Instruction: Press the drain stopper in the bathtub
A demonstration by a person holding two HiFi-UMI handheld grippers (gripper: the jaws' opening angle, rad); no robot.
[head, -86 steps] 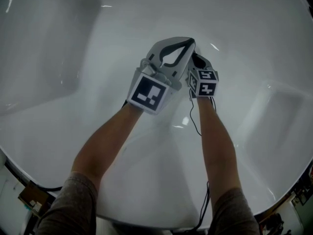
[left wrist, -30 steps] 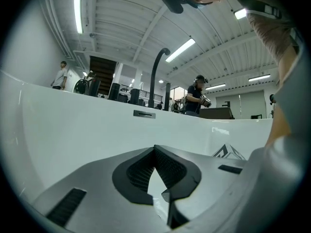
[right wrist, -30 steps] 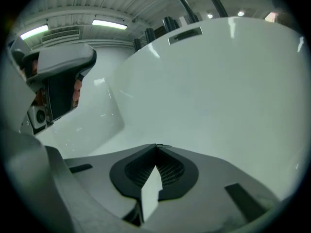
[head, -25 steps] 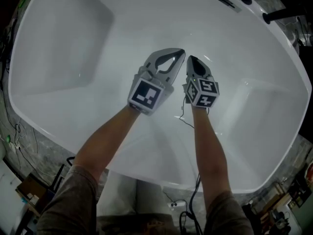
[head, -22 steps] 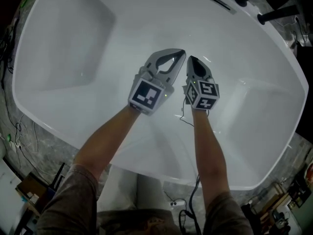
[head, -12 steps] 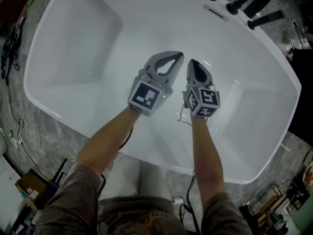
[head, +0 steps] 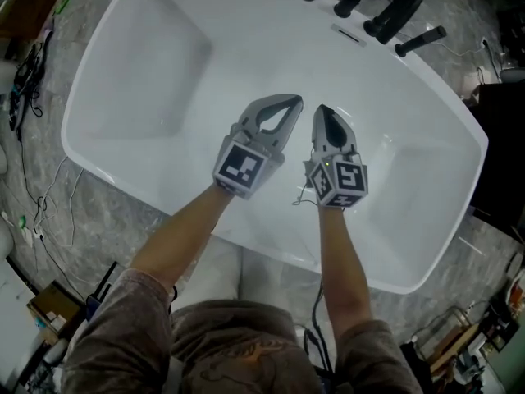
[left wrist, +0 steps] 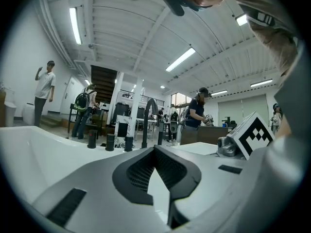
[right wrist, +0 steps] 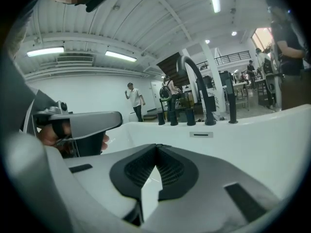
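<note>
No legible text anywhere.

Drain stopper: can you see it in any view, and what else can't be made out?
1. Head view: the drain stopper does not show; the left tongs and right tongs cover the middle of the bathtub floor.
2. Left gripper view and right gripper view: the tongs' own bodies block the tub floor below.
3. Whether the stopper is pressed: cannot tell in any view.
</note>
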